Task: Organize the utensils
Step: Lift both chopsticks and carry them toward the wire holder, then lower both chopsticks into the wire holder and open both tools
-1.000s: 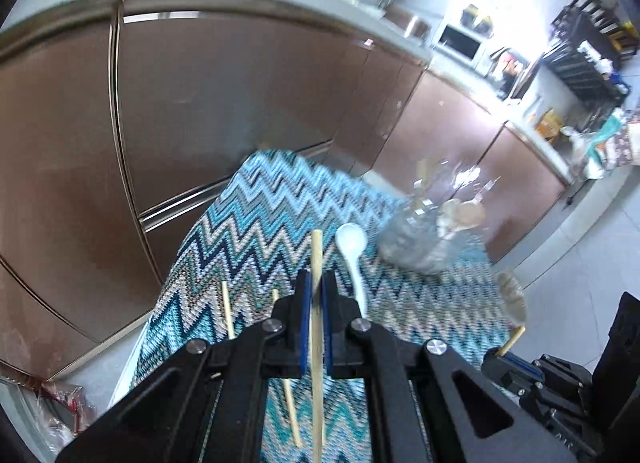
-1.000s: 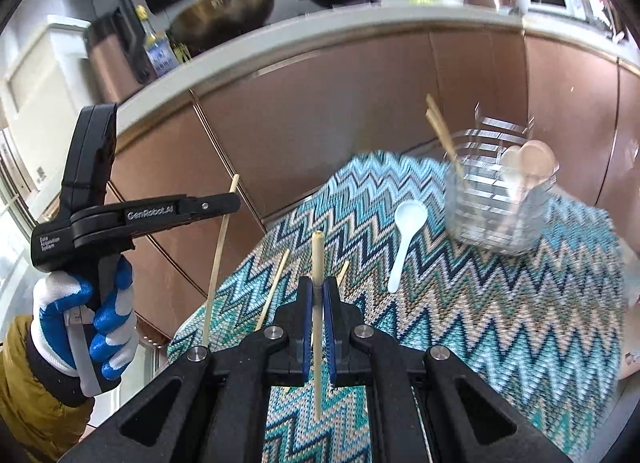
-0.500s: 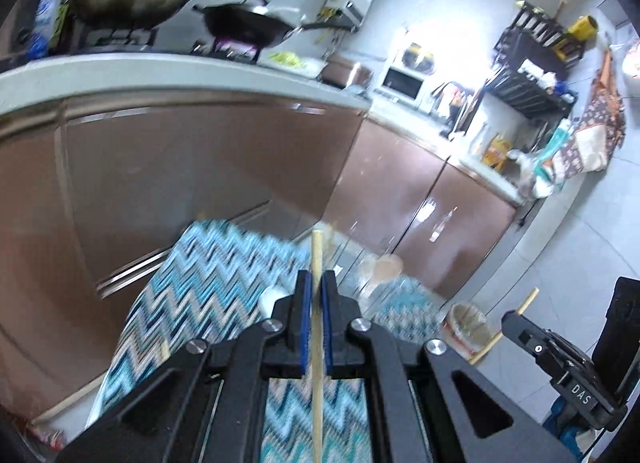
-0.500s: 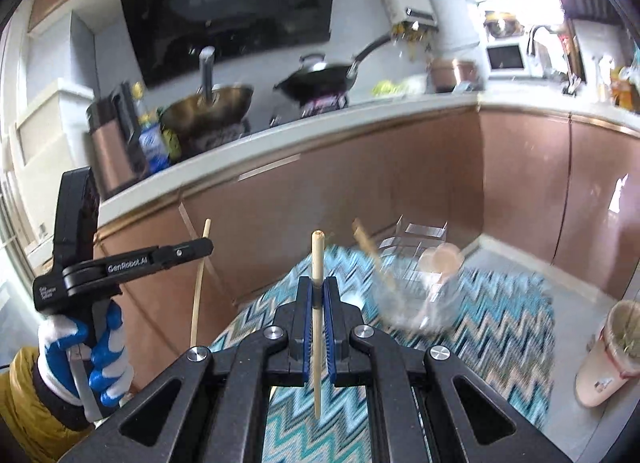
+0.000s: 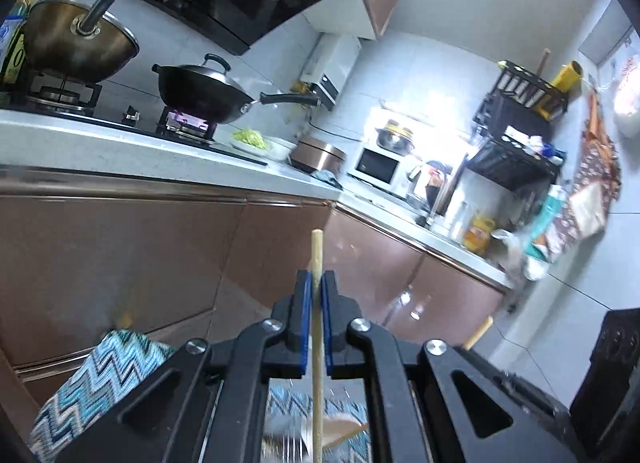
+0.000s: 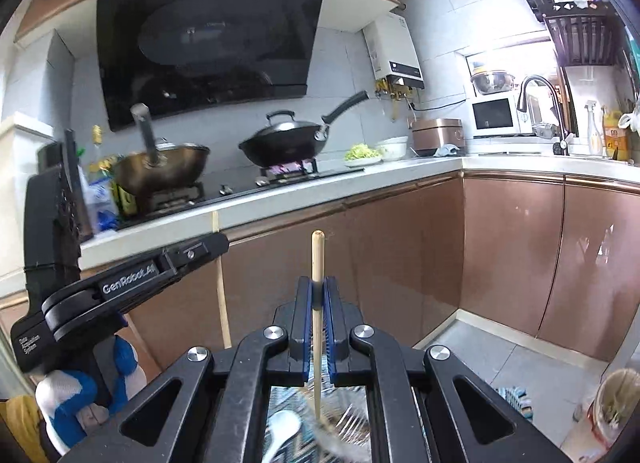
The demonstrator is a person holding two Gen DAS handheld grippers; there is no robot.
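Each hand-held gripper – L, R – clamps a chopstick.

Left gripper: matt black plastic body, blue pads, bright metal screw heads; clamped on a smooth, pale wooden chopstick. Right gripper: same finish, closed on a second wooden chopstick. Cabinet fronts were glossy copper-brown and reflective. Countertop appeared matt, pale and speckled. Zigzag mat looked like woven cloth. Black wok was dull-finished; the other pan was burnished metal. Glove was knitted fabric with a blue coating.
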